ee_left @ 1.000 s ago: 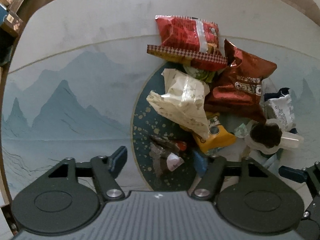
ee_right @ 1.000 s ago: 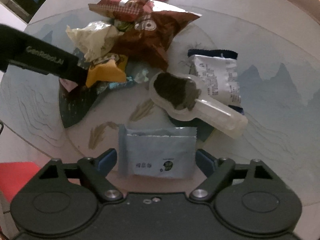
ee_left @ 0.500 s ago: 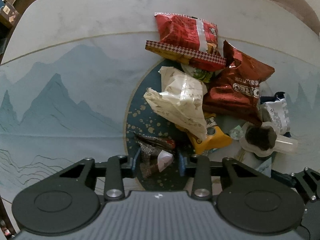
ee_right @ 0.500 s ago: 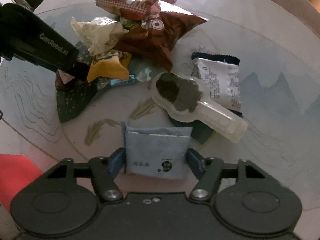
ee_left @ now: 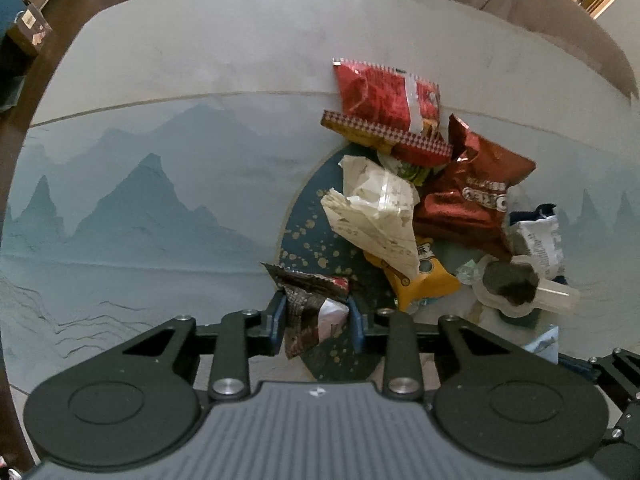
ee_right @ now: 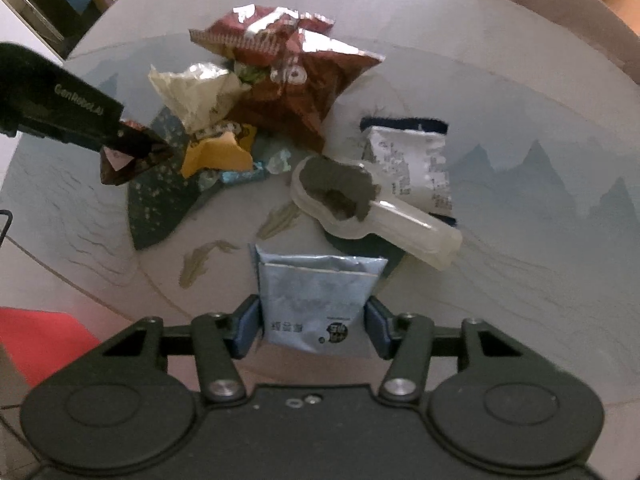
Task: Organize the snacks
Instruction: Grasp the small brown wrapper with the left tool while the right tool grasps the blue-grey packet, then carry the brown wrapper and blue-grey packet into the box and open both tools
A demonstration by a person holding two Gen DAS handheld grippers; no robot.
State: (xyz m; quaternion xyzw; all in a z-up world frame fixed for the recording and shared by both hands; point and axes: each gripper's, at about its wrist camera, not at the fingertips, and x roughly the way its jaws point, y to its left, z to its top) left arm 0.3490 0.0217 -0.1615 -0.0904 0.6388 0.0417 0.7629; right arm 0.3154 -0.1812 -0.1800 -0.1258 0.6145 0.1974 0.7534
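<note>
Left wrist view
Left gripper: pointing down at the table, jaws closing, blue pads against both sides of a dark wrapper
Dark wrapper: crumpled, brown and red with a white patch, between the pads, over the near rim of the dark oval printed on the table
Pile: right of the table's middle, on and around the oval
Red bag: farthest of the pile, toward the far edge
Brown bag: right of the cream bag, touching it
Cream bag: crumpled, mid-pile, lying over the yellow packet
Clear tray: right of the yellow packet, dark lump inside
White packet: just behind the tray, toward the right edge
Right gripper: only black linkage at the lower right corner, fingers hidden here

Right wrist view
Right gripper: jaws closing, blue pads on both side edges of a pale blue pouch
Blue pouch: flat, upright between the pads, near the table's near edge
Clear tray: just beyond the pouch, handle pointing right
White packet: behind the tray, touching it
Left gripper: black arm entering from the left, dark wrapper pinched at its tip, beside the yellow packet
Brown bag: middle of the pile, red bag behind it toward the far edge
Cream bag: left of the brown bag
</note>
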